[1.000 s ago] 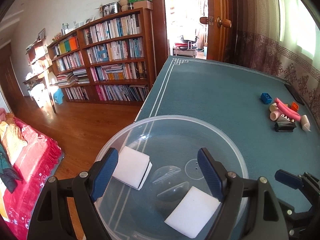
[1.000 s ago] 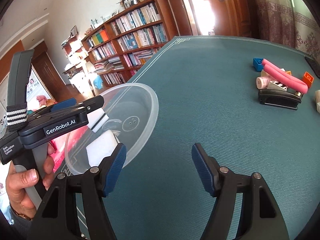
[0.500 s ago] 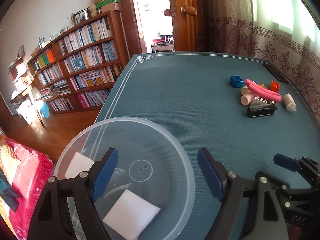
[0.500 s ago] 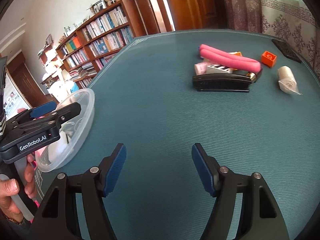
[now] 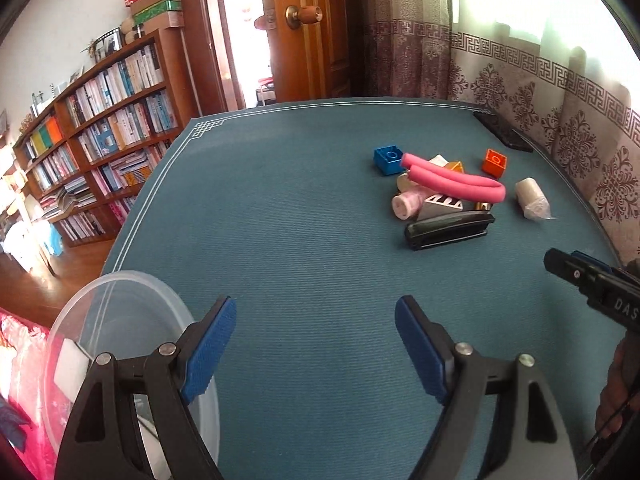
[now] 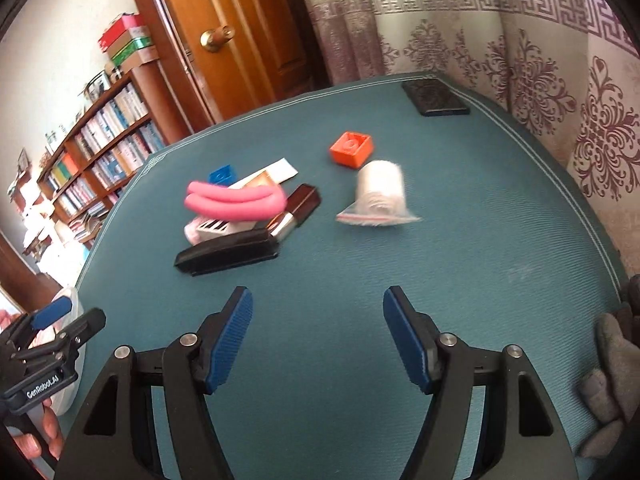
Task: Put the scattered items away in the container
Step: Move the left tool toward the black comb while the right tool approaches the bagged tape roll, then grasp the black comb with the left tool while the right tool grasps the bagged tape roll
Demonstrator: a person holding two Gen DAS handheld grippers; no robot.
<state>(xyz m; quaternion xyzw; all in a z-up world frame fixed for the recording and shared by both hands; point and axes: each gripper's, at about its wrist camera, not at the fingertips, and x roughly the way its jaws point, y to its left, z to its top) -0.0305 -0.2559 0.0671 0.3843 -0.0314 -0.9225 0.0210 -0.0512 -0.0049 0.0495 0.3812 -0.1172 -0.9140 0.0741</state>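
Tongs, left (image 5: 315, 343) and right (image 6: 317, 338), both wide, empty; two bricks: one blue (image 5: 387, 159), one orange (image 6: 351, 149)

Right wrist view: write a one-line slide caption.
Open right gripper faces a white roll, orange block and pink foam tube.

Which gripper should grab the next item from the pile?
Right. The right gripper is open and nearest the white roll; the left gripper, also open, sits back beside the clear container.
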